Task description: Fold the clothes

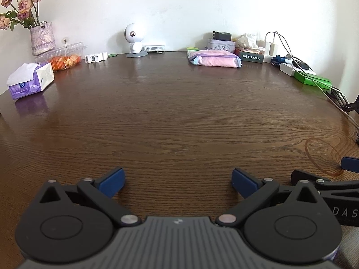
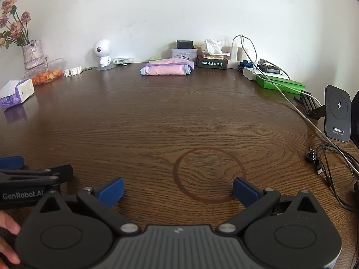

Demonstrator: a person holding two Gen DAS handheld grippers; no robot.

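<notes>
Left tool (image 1: 178, 181) low over brown wood-grain worktop (image 1: 179, 116), blue pads wide apart, nothing between them. Right tool (image 2: 178, 190) same: pads spread wide, nothing gripped, hovering above dark ring stain (image 2: 209, 174) on the wood. Tools side by side; right one's black linkage visible at 3 o'clock edge of left view, left one's at 9 o'clock edge of right view. Bit of a hand (image 2: 7, 226) at 8 o'clock corner of right view.

Folded pink clothes (image 1: 214, 59), with lilac and pale blue edges, lying flat at far side of worktop near wall, about 1 o'clock in left view, 12 o'clock in right view, well apart from both tools. Just beside it at 3 o'clock: dark green box (image 1: 251, 57) with white lettering; pale tin (image 1: 221, 43) behind.

Along far edge, 12 to 9 o'clock: white robot figurine (image 1: 134, 41), clear plastic box with orange contents (image 1: 65, 57), vase of dried roses (image 1: 42, 38), purple tissue pack (image 1: 30, 80). At 2 to 3 o'clock: white chargers and cables (image 2: 237, 52), green flat box (image 2: 280, 84), black wireless charger stand (image 2: 338, 113) upright.
</notes>
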